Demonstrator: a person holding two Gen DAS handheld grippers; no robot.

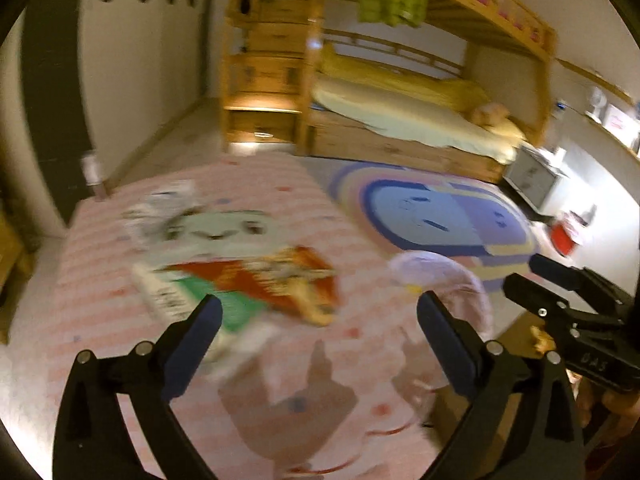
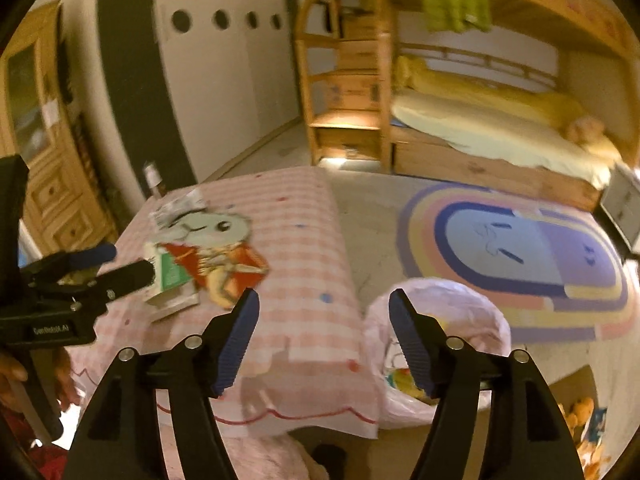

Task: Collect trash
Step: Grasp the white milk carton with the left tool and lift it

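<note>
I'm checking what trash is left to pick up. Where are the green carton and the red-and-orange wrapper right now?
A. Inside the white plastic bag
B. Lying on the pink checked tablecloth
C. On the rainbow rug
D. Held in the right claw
B: the green carton and the wrapper lie on the pink checked tablecloth, apart from the white plastic bag, and the right claw stands open and empty.
</note>
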